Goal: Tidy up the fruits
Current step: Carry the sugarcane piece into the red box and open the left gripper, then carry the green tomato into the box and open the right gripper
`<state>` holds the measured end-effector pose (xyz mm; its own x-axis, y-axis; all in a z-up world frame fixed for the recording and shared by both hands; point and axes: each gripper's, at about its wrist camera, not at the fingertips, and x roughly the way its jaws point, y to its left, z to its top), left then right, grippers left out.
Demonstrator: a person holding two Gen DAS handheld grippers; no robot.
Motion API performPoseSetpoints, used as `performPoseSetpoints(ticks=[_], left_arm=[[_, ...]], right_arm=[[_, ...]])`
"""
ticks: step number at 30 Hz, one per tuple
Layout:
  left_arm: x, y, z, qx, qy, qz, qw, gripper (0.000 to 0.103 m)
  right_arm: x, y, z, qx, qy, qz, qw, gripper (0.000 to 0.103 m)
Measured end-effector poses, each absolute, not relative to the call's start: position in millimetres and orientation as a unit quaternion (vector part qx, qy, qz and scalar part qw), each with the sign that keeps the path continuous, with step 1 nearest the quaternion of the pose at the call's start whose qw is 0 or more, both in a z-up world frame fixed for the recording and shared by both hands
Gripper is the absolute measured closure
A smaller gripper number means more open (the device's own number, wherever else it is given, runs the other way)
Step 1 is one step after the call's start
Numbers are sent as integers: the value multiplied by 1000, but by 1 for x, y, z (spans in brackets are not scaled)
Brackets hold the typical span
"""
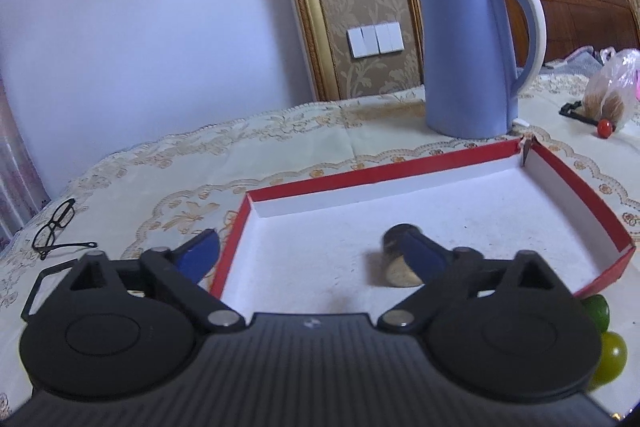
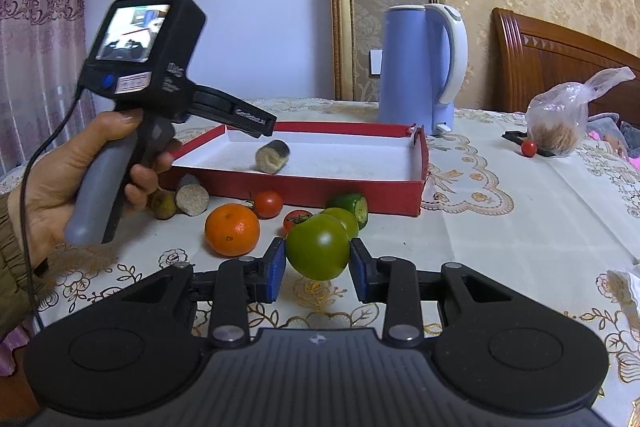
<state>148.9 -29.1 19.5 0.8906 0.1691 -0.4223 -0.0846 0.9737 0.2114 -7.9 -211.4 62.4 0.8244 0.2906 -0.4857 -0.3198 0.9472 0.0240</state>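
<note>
A red box (image 2: 304, 187) with a white inside sits on the table; it also shows in the left wrist view (image 1: 440, 155). One cut brown piece (image 2: 272, 157) lies inside it, also seen in the left wrist view (image 1: 394, 267). My left gripper (image 1: 308, 251) hangs open over the box's near left corner; it shows from outside in the right wrist view (image 2: 256, 125). My right gripper (image 2: 317, 263) is shut on a green tomato (image 2: 318, 247), held above the cloth in front of the box. An orange (image 2: 232, 231), red tomatoes (image 2: 268, 203), a second green tomato (image 2: 346, 221) and cut pieces (image 2: 192, 199) lie before the box.
A blue kettle (image 2: 420, 71) stands behind the box. A plastic bag (image 2: 560, 123) and a small red tomato (image 2: 529, 148) lie far right. Glasses (image 1: 56, 227) lie at the left on the embroidered tablecloth (image 2: 520, 235).
</note>
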Motion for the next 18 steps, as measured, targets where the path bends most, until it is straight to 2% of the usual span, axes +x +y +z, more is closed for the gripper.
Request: performPoseSetpoints(ticks=[2,13,18], left_arm=[[143,-25,20,85,223,64,969,0],[92,25,8,0,176,52,983,0],[93,41,-2,-38,186,39,981,0]], right_arm=[[-7,-209,63,-31,250,161,954,70],[10,-204,74,-30,237,154,959,70],[18,-200,77,-28,230,151,961,70]])
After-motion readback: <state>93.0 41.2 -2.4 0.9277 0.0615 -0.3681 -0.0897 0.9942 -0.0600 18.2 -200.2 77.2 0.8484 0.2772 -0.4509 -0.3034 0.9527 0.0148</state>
